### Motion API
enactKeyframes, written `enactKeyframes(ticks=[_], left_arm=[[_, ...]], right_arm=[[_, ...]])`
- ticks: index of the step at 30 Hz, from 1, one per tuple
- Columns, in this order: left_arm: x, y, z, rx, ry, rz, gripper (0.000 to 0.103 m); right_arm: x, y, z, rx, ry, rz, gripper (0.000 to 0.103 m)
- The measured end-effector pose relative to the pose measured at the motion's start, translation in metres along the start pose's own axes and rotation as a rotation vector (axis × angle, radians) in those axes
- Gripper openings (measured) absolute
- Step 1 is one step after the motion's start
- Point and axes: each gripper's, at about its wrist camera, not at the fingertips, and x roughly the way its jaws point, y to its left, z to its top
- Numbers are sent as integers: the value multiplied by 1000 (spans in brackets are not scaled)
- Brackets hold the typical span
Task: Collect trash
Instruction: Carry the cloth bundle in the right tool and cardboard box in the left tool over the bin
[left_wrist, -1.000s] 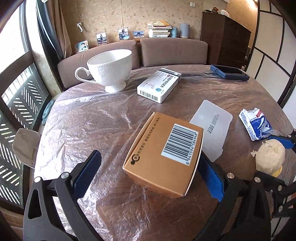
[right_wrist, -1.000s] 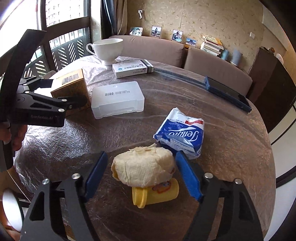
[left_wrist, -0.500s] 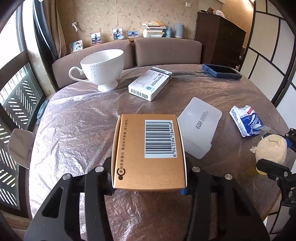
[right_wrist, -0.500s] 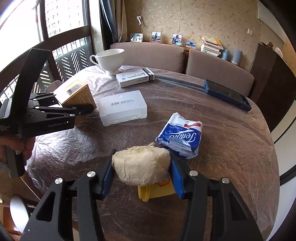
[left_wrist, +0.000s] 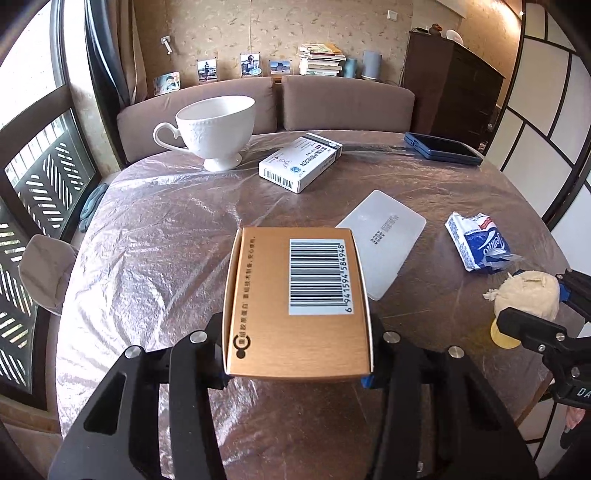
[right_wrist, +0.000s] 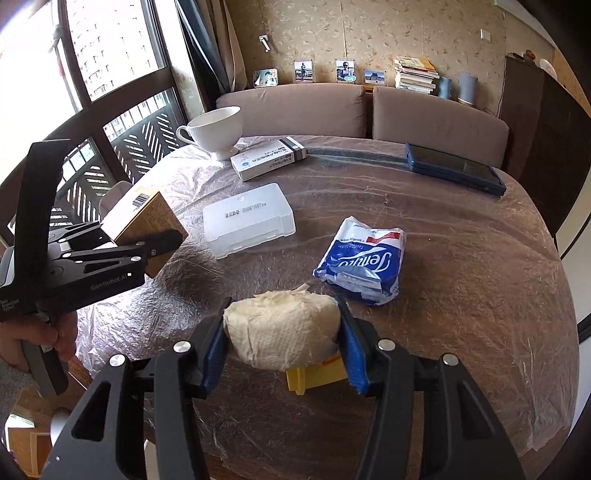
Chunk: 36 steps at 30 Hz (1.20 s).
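So both hands are loaded right now: the left gripper (left_wrist: 297, 373) has its jaws clamped on the two long sides of the brown cardboard box (left_wrist: 297, 299), barcode face up, and the box's long axis runs straight out along the fingers, away from the camera, its far end sticking out past the fingertips over the table (left_wrist: 155, 258). The right gripper (right_wrist: 282, 343) is squeezed onto the crumpled paper towel wad (right_wrist: 282, 332), which sits dead centre between the blue pads, with a small yellow cup (right_wrist: 316, 374) tucked just under and behind it; can't tell if the pads catch the cup too. Both bits of trash look lifted or about to be, so I'd guess the next move is carrying them off, though no bin shows in either view. Compared with a second ago, both sets of jaws were standing wide around their targets and the box lay skewed on the table; now it's squared up in the grip. Farther out, untouched: the translucent plastic case (right_wrist: 249, 219), the blue tissue pack (right_wrist: 364, 264), the white medicine box (left_wrist: 301, 162), the white teacup (left_wrist: 216, 129) and the dark blue phone (left_wrist: 441, 149).
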Motion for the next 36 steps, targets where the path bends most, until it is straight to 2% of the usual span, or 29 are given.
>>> enactKeyframes(ticks=[12,36], left_arm=[[-19,-11,-10,-84,8,-19,49],[-59,-51,-39,-65,-16,-33,49]], right_arm=[[-7,-8,0,53,-3,37,52],[-41,-12,-22,46,-17,87,52]])
